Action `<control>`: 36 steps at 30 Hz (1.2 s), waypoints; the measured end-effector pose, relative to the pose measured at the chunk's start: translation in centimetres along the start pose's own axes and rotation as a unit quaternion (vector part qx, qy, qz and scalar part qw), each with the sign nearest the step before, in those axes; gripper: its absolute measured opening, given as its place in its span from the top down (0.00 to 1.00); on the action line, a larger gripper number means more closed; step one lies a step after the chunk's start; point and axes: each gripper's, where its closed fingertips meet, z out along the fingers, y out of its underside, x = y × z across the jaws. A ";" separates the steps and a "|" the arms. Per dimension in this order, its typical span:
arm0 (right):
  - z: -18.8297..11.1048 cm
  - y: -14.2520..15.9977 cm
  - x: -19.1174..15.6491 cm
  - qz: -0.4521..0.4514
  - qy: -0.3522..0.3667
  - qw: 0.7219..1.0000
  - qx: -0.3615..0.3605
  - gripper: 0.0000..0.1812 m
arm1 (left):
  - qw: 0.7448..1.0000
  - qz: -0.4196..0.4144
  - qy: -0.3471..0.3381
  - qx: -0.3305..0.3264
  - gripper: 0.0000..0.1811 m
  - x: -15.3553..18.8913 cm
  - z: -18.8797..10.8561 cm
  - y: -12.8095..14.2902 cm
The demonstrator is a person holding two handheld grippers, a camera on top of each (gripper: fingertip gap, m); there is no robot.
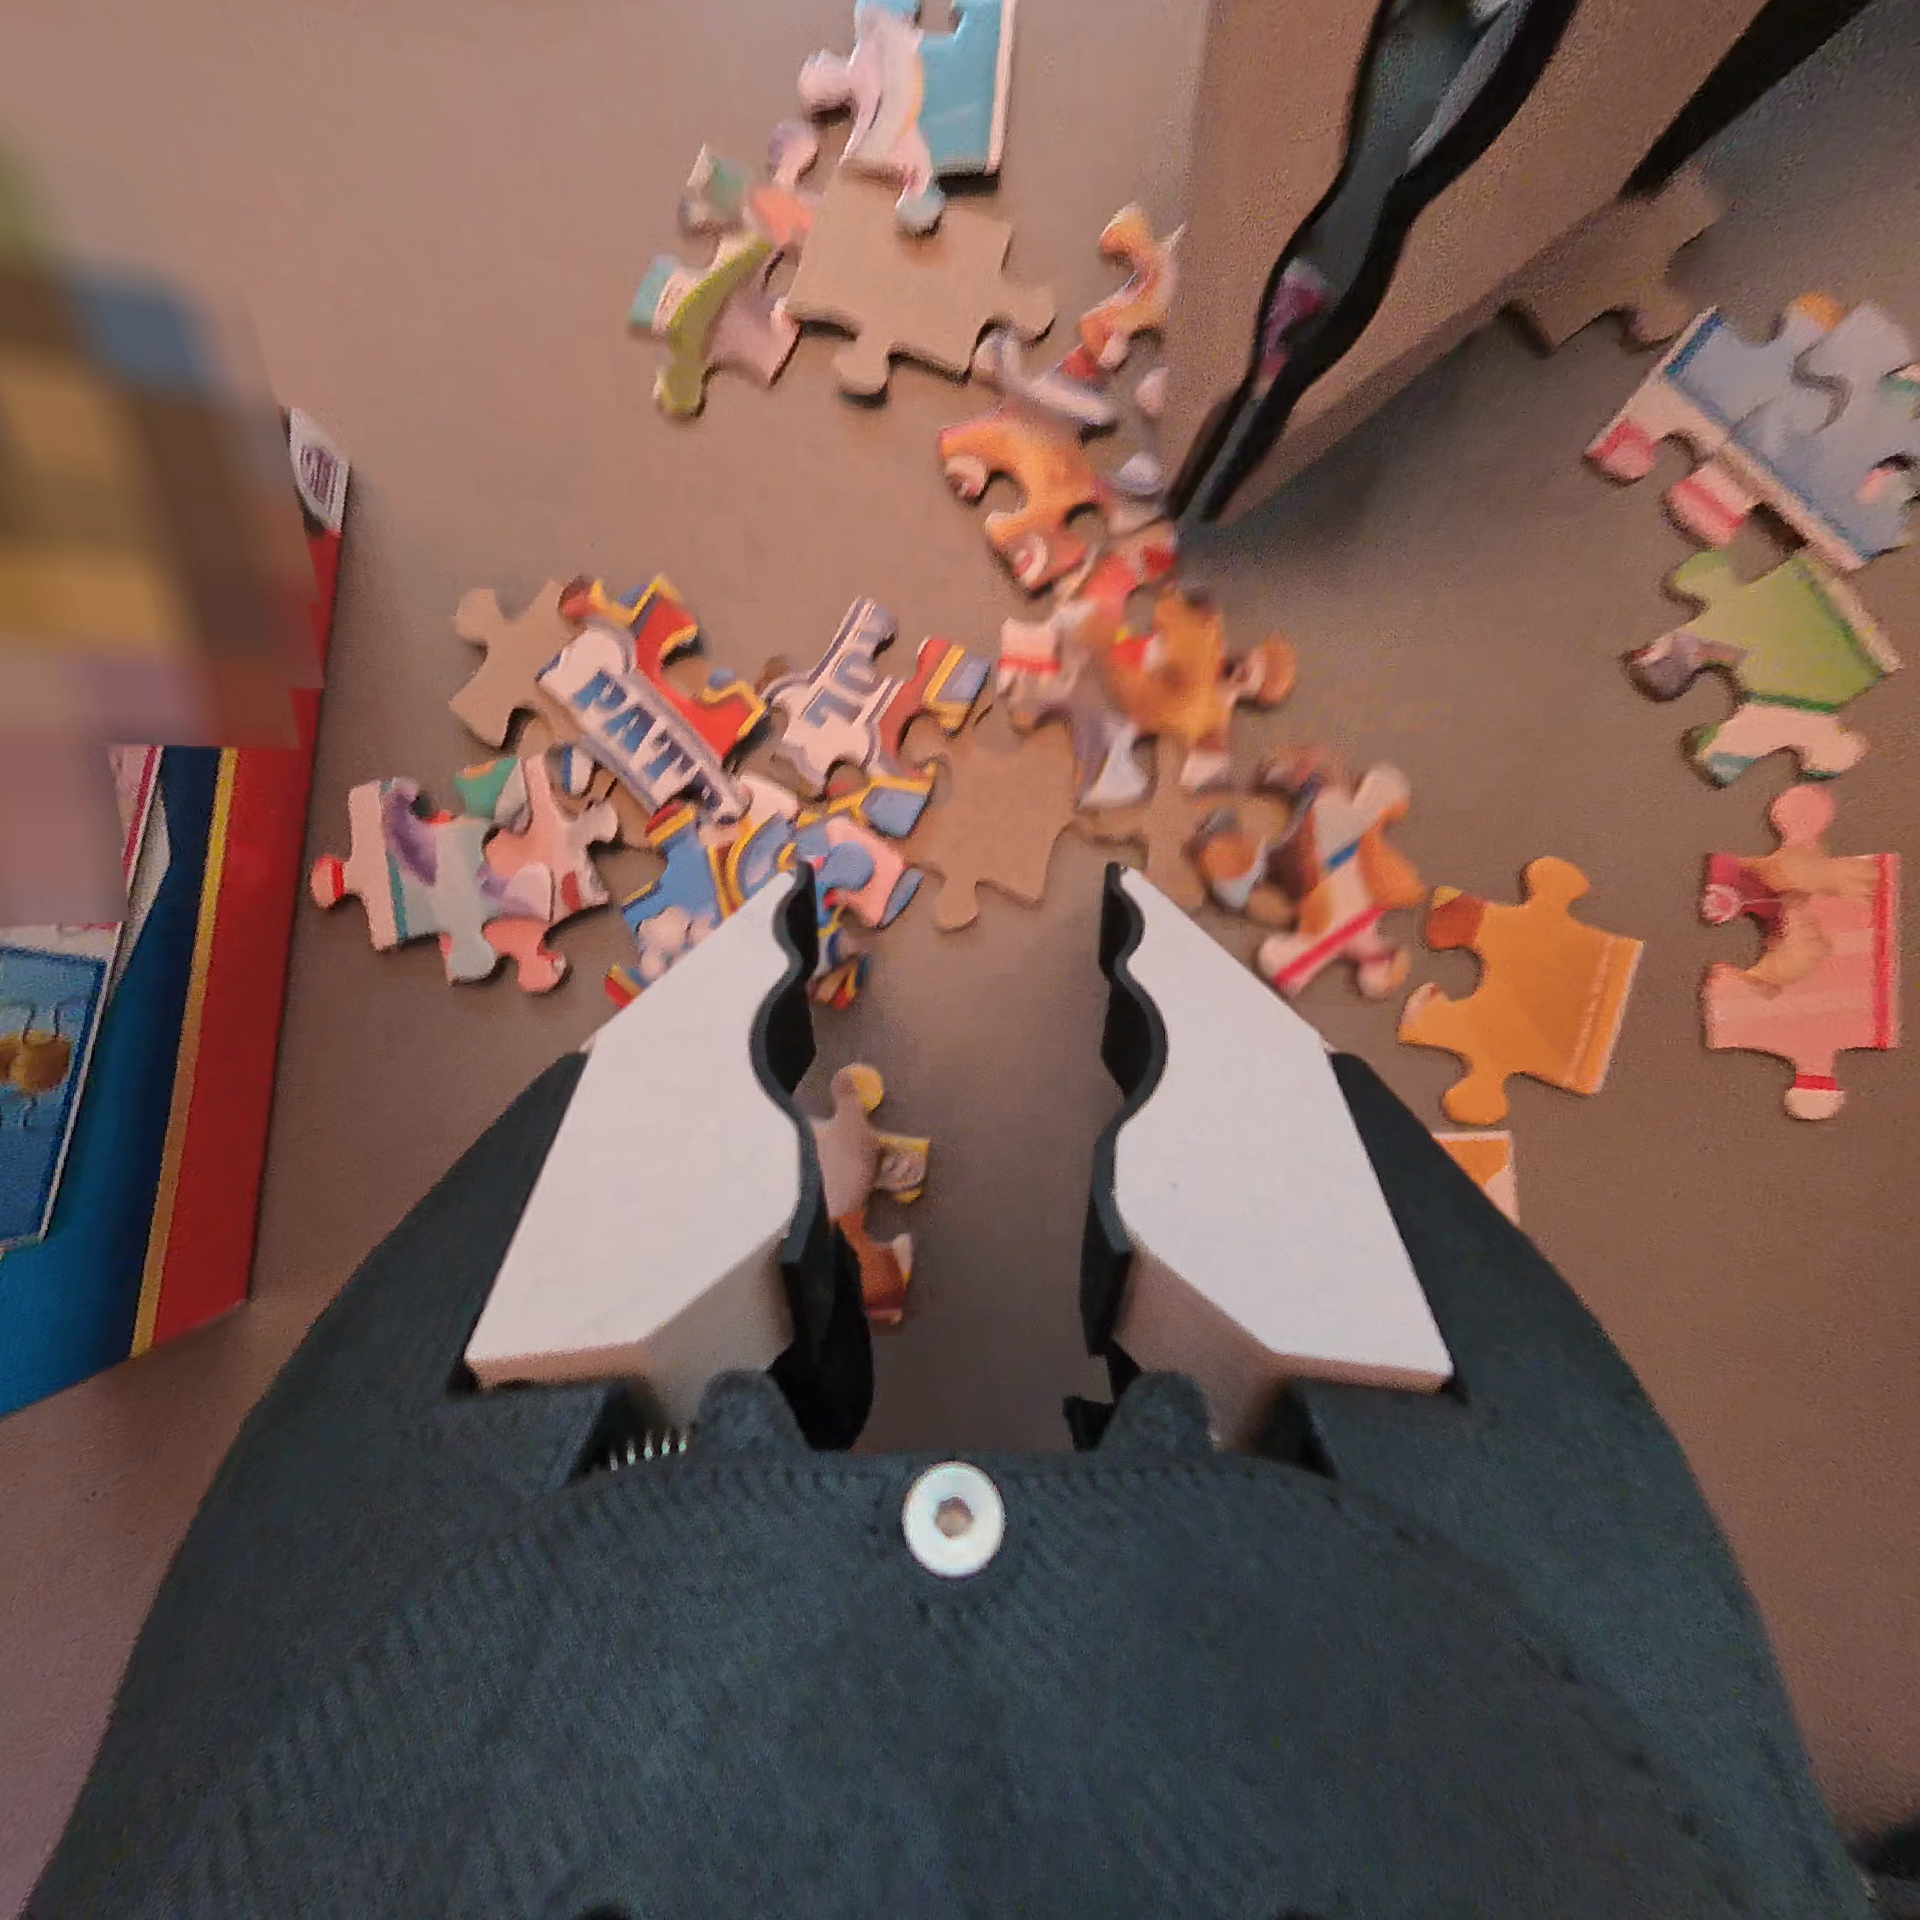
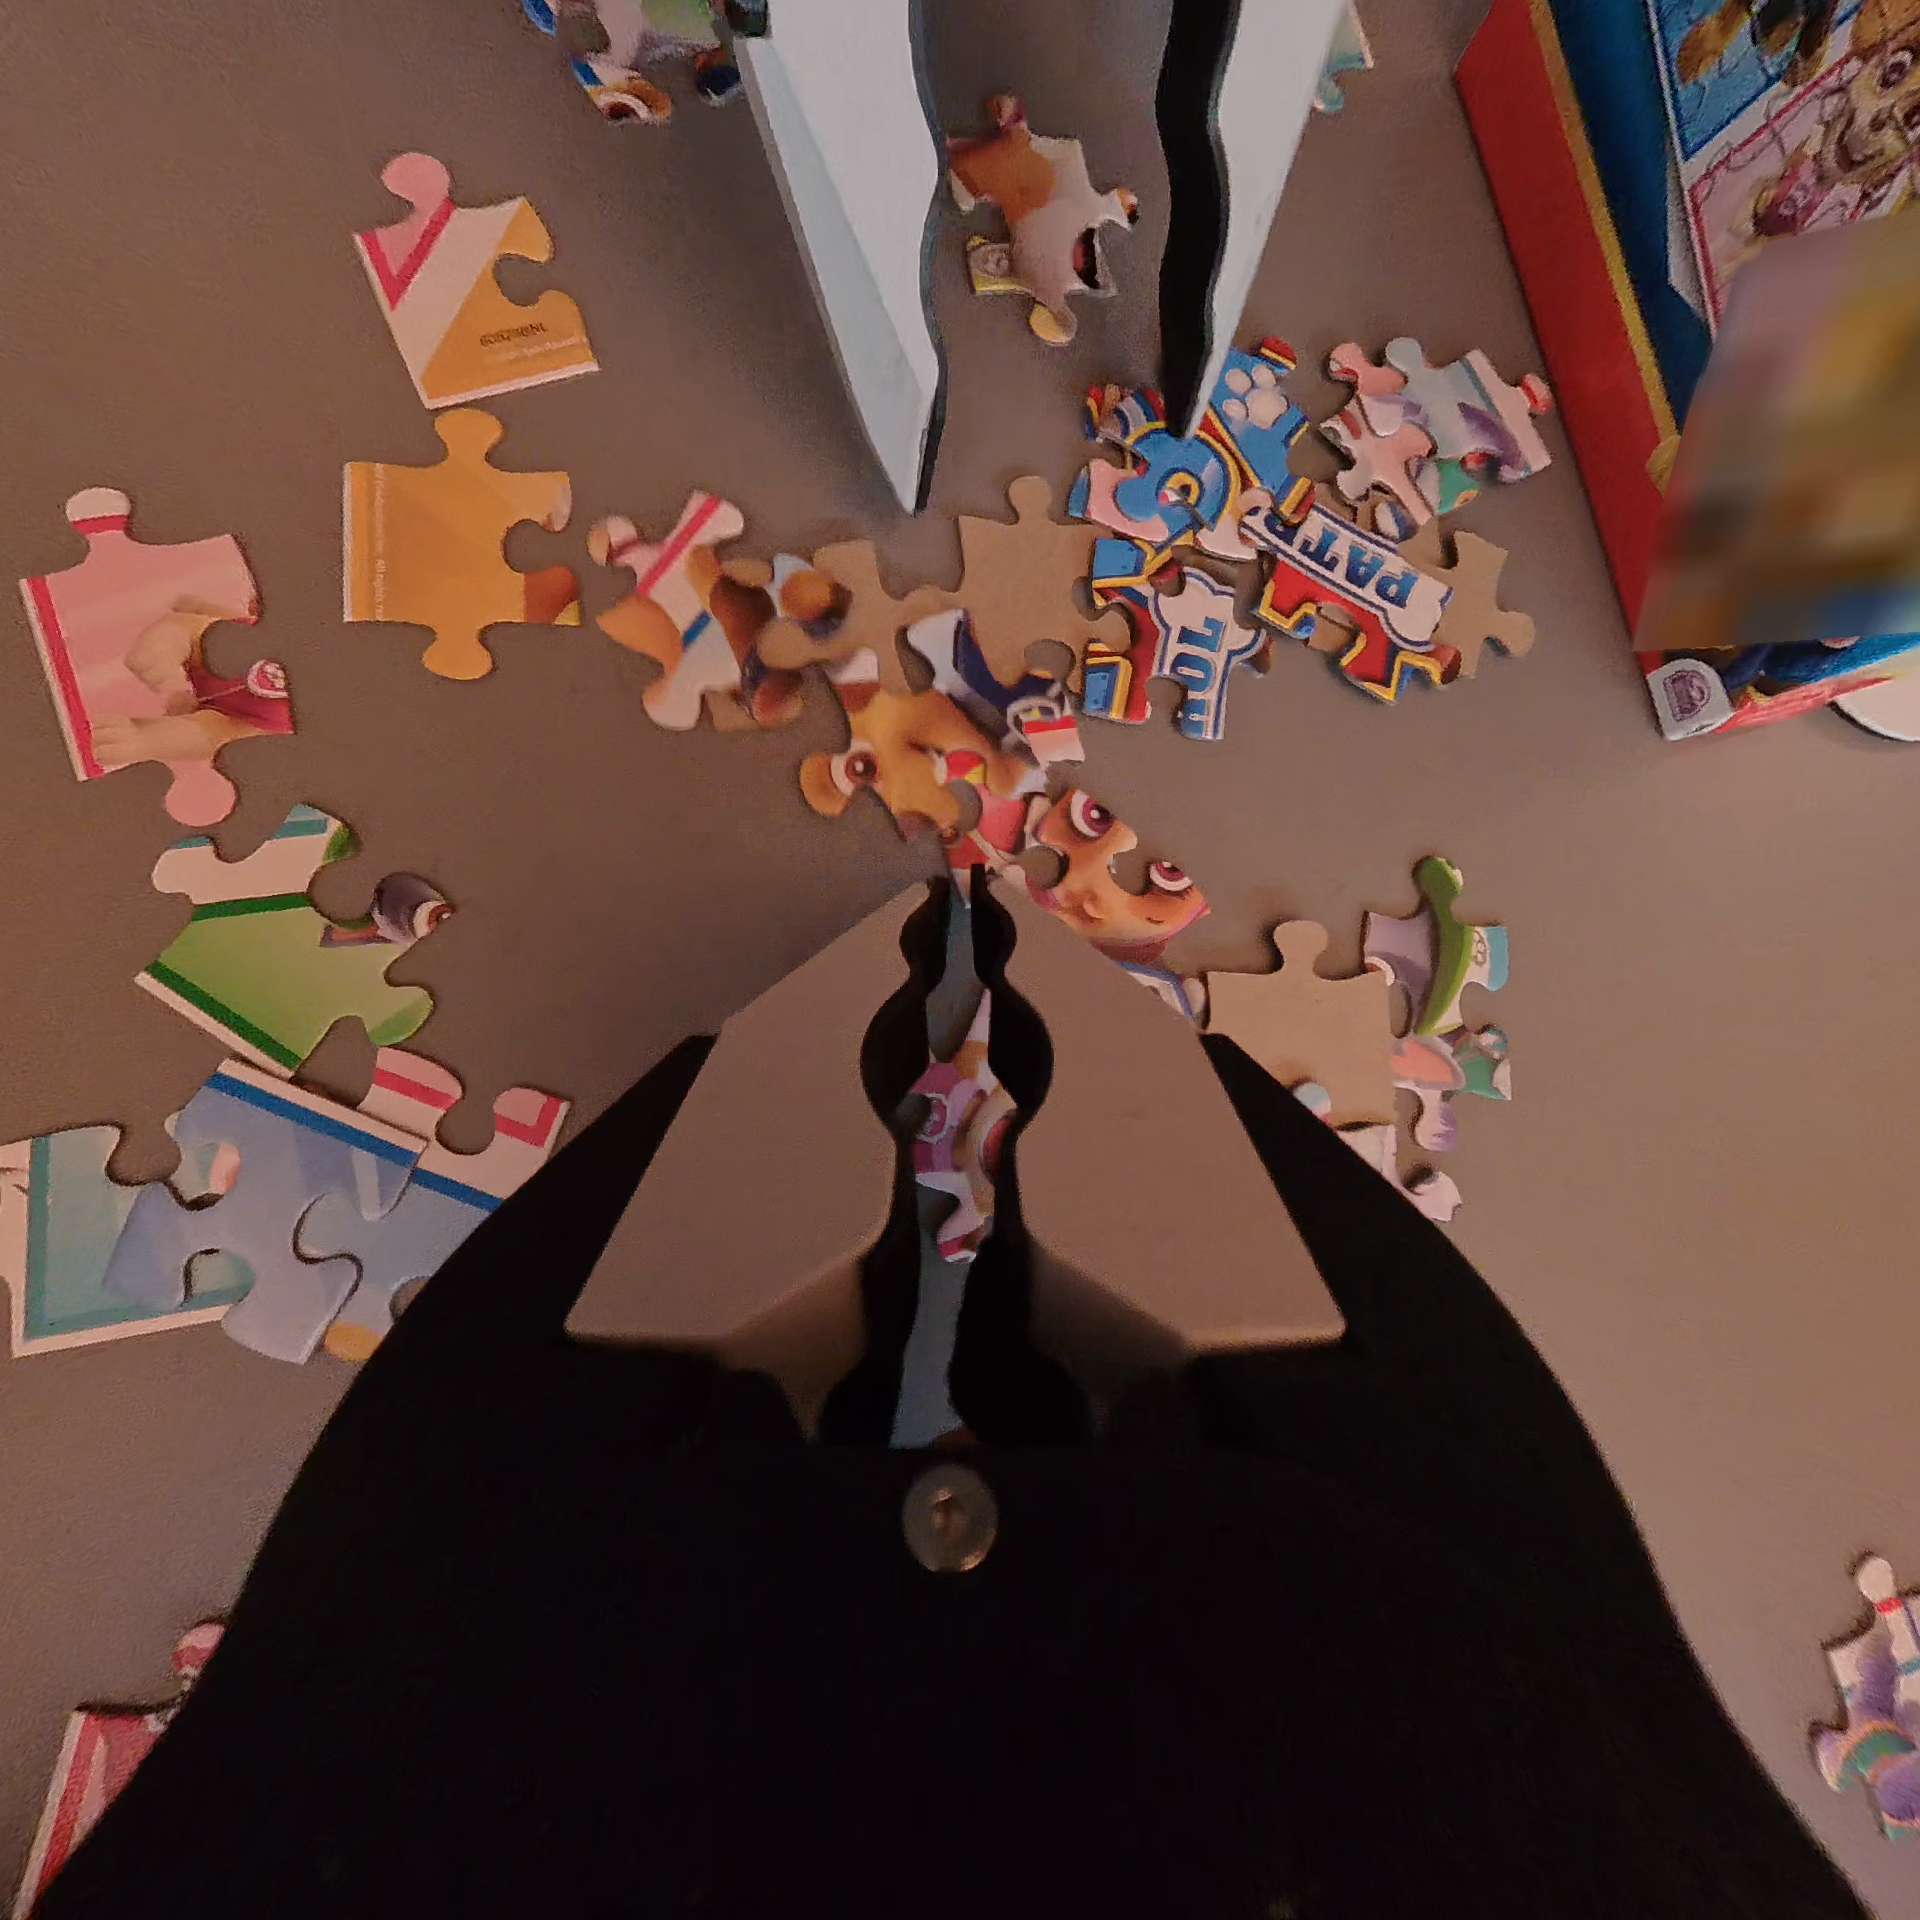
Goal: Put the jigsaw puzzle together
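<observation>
On the grey table (image 2: pixel 1558 1351) sits a red-and-blue lettered puzzle box (image 1: pixel 197 1039); scattered puzzle pieces (image 2: pixel 1340 592), some lettered, leave bare margins. Left gripper (image 1: pixel 956 914) hovers spread; right gripper (image 2: pixel 961 883) pinches a pink piece (image 2: pixel 961 1132).

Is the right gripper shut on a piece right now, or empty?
Shut on a piece. In the right wrist view, the right gripper has its fingers nearly together, with a pink puzzle piece clamped edge-on between them, above the table.
</observation>
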 end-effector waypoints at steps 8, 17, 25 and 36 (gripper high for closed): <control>0.1 -0.4 -0.7 -0.014 -0.003 1.000 0.008 0.94 | 0.998 0.028 0.064 -0.006 0.74 3.6 1.7 -1.3; 1.4 -1.4 -1.3 -0.027 -0.013 1.000 0.004 0.95 | 0.997 0.026 0.078 0.006 0.82 4.1 2.0 -1.8; 1.4 -1.4 -1.4 -0.037 -0.003 0.999 0.015 0.96 | 0.997 0.033 0.066 0.008 0.87 3.8 2.1 -2.0; 1.0 -1.1 -1.7 -0.044 -0.010 0.998 0.033 0.93 | 0.997 0.051 0.060 0.012 0.94 3.9 2.3 -2.3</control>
